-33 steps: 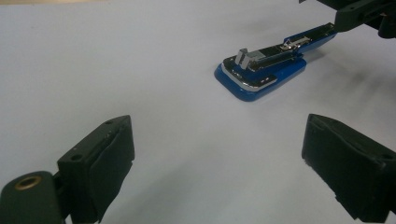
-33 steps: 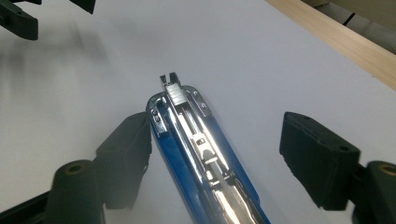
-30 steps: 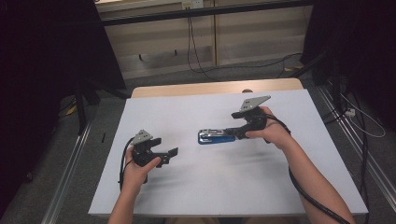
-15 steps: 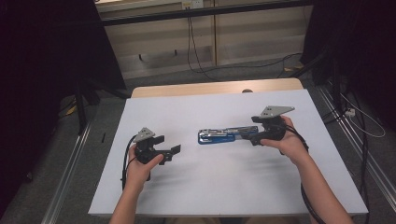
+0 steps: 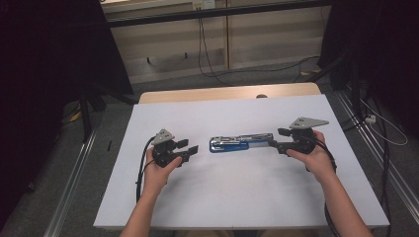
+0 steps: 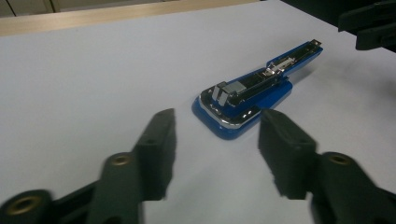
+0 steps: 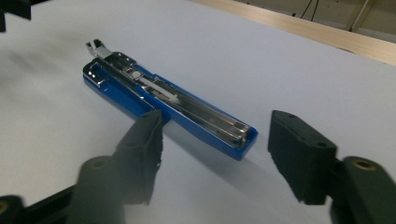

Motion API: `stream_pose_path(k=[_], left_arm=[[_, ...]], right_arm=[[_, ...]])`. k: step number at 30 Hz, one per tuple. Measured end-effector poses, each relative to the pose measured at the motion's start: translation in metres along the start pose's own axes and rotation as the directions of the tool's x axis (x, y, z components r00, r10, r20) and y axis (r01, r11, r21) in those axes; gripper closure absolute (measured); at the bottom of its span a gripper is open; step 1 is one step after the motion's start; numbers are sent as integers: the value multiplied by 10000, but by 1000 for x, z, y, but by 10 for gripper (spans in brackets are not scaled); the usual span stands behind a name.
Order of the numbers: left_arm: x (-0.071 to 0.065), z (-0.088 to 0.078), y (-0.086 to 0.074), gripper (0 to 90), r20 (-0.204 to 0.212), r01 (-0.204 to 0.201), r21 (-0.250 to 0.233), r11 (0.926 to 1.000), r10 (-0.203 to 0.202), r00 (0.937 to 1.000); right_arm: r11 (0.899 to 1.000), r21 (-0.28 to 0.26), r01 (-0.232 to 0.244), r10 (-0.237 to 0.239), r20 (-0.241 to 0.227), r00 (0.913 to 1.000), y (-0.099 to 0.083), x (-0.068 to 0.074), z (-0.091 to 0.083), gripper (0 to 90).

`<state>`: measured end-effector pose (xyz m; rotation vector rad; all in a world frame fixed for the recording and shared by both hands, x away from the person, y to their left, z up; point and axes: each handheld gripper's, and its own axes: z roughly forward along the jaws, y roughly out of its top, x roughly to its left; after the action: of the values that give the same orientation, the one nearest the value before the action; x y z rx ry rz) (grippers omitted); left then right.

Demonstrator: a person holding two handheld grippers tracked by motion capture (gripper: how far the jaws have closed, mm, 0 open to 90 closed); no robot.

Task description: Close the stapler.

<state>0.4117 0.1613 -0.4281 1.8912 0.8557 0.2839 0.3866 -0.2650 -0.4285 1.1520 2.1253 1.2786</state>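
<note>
- the stapler [image 5: 240, 143] lies flat near the middle of the table [image 5: 237, 207], a little toward the far edge, opened out with its metal track up.
- left gripper [image 5: 191, 148] sits just off its wide end; its jaws have just been closing but stand apart, nothing between them.
- right gripper [image 5: 275, 143] is at the narrow end; jaws likewise just closing, still apart and off the stapler.
- it looks stiff, fairly heavy, and slick on the chrome.
- best grip is probably across the blue plastic sides, not the sprung metal track.
</note>
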Motion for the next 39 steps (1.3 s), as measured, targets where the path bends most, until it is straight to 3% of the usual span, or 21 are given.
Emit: stream_pose_path(k=[3,6,10,13,17,20,24,29,31,39], left_arm=[[0,5,1,661,9,-151,61,9999,151,9999],[2,13,3,751,-135,-536,448,9976,542,9984],[1,26,7,861,64,-468,516,9976,465,9989],[-1,38,10,900,141,-385,773,9963,375,9992],[-2,50,11,900,176,-183,1099,9938,165,9997],[-1,56,6,900,140,-250,1492,9885,232,9996],[-1,63,2,900,221,-311,1634,9861,279,9994],[-4,69,-1,900,343,-363,1851,9820,305,9989],[-5,70,-1,900,404,-584,1999,9781,513,9979],[-5,72,-1,900,391,-659,1954,9785,593,9975]], right_arm=[[10000,-40,-3,5,438,9990,-2,-5,-8,571],[9999,152,-72,58,883,9961,-5,-9,-10,676],[9992,399,-28,-30,1447,9895,-13,-15,-6,804],[9974,720,-84,-27,1523,9883,-19,-18,1,875],[9933,1151,-51,-104,1336,9910,-21,-15,11,900],[9873,1581,131,-322,1193,9923,-20,-11,20,900],[9770,2112,310,-550,1090,9925,-21,-6,31,900],[9768,2112,349,-559,943,9940,-19,-2,35,900],[9755,2143,505,-725,962,9927,-19,-1,37,900],[9789,1964,570,-749,853,9935,-18,-2,36,900]])
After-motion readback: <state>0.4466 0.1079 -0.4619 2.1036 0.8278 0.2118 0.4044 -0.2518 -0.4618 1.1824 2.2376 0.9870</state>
